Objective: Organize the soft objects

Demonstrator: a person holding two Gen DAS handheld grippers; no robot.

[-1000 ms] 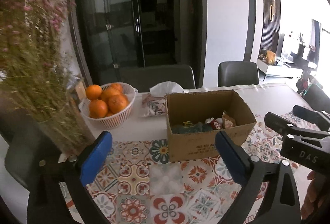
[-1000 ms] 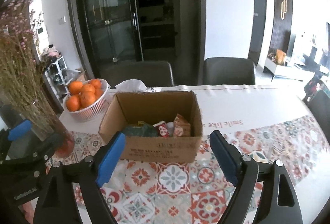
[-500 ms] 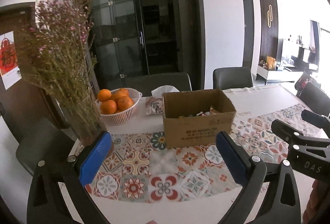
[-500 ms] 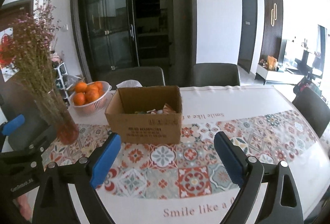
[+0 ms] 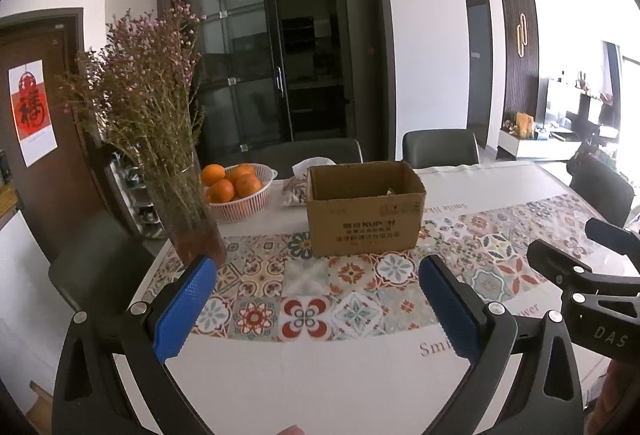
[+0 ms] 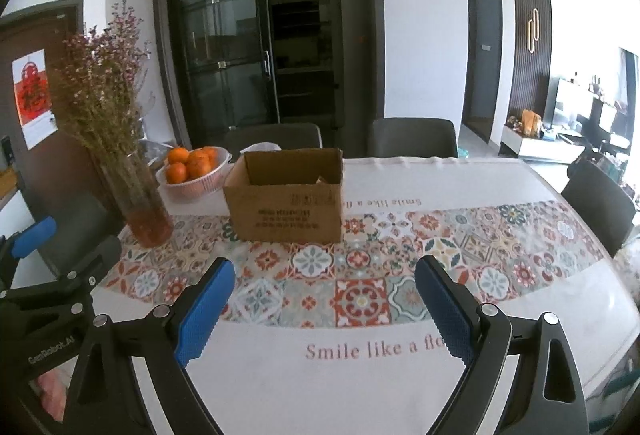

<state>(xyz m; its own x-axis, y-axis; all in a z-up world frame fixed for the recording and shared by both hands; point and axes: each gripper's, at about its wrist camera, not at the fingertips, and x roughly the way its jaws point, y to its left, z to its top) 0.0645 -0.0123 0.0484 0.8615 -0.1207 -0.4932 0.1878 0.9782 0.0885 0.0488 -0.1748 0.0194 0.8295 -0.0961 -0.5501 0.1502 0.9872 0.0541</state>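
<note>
Both grippers, left (image 5: 316, 309) and right (image 6: 324, 309), hang wide open and empty near the table's front edge; reaching for the box (image 5: 362, 207), an elbow might topple the vase (image 5: 188, 211).

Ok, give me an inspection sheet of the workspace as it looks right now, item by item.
Surface: table under a white cloth with a patterned tile band; near part bare.
Job's things: cardboard box open at the top, standing on the tile band; its contents barely show from here.
Clutter: basket of oranges, vase of dried flowers, tissue pack behind the box.
Grippers: left hand-held gripper open and holding nothing; right hand-held gripper open and holding nothing; both short of the box.
Cables: nothing seen.
Surroundings: dark chairs around the table, glass doors behind.
</note>
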